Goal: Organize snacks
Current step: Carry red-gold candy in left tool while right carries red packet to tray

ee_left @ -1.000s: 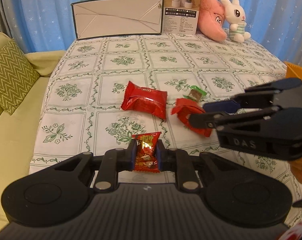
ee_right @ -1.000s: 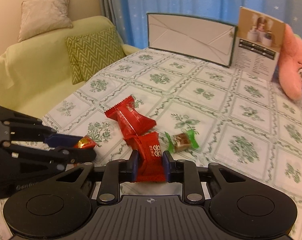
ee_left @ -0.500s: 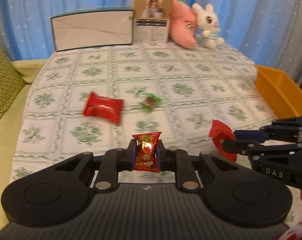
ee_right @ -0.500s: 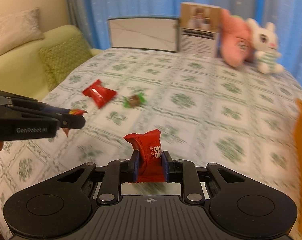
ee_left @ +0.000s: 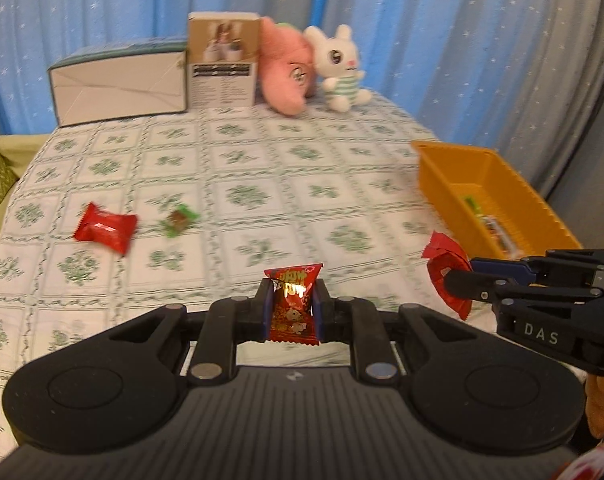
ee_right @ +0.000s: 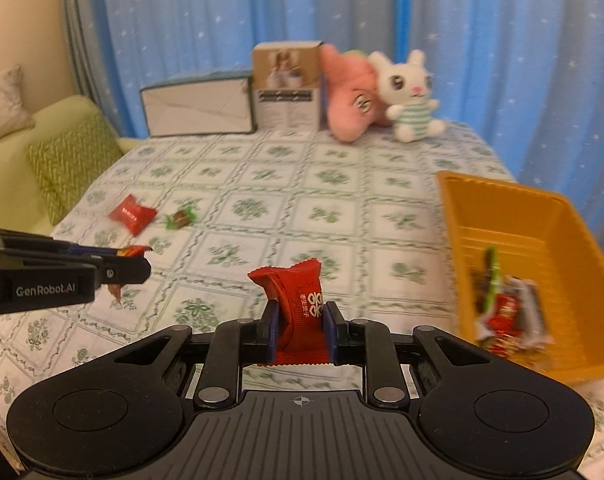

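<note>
My left gripper [ee_left: 292, 306] is shut on a small red candy packet with gold print [ee_left: 294, 304], held above the tablecloth. My right gripper [ee_right: 300, 330] is shut on a red snack packet with white characters [ee_right: 299, 312]; the same packet [ee_left: 446, 270] shows at the right of the left wrist view. An orange bin [ee_right: 542, 236] stands at the right and holds several wrapped snacks [ee_right: 502, 312]. On the cloth at the left lie a red packet [ee_left: 105, 229] and a green-wrapped candy [ee_left: 179, 220].
A floral tablecloth [ee_left: 261, 184] covers the table. At the back stand a white box [ee_left: 119, 82], a brown carton [ee_left: 223, 66], a pink plush [ee_left: 287, 72] and a white rabbit plush [ee_left: 342, 68]. A green sofa with cushions [ee_right: 61, 160] lies to the left, blue curtains behind.
Both grippers have risen and swung right with their packets, away from the two snacks left on the cloth. The orange bin has come into view.
</note>
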{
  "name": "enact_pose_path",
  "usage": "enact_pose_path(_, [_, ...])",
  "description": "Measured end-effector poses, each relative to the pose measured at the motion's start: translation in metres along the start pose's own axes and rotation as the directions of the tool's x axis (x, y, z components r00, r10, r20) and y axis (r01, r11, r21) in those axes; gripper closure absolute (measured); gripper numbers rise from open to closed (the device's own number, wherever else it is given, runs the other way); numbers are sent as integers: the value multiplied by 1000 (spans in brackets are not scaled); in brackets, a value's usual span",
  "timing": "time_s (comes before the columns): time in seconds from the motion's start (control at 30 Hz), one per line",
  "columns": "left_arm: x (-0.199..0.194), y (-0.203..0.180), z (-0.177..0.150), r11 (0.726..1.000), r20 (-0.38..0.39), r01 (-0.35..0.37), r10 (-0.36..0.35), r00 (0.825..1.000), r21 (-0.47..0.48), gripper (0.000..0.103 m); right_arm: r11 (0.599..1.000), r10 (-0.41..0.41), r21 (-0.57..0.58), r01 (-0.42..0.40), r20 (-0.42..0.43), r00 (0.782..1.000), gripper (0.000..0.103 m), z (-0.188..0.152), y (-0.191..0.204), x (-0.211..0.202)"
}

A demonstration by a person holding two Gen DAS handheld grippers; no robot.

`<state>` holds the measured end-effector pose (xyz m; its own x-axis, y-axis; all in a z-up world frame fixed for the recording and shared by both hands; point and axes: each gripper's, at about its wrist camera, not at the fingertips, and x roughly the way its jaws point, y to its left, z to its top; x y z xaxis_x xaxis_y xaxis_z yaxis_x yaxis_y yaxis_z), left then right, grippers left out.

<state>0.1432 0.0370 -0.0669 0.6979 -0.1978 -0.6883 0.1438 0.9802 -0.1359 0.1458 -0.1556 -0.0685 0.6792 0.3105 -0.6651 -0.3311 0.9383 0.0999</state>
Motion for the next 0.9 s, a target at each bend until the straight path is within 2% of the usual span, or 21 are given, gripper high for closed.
enact_pose_path(0.43, [-15,-88,15,993,16,79,-80,997,89,86,991,-102,98,96,56,993,80,-9,-56,-67])
enact_pose_path(0.9, [-1,-158,26,970,-12,174,-174,985,169,86,961,-200,209,183,62,978,80,-23,-119,-104])
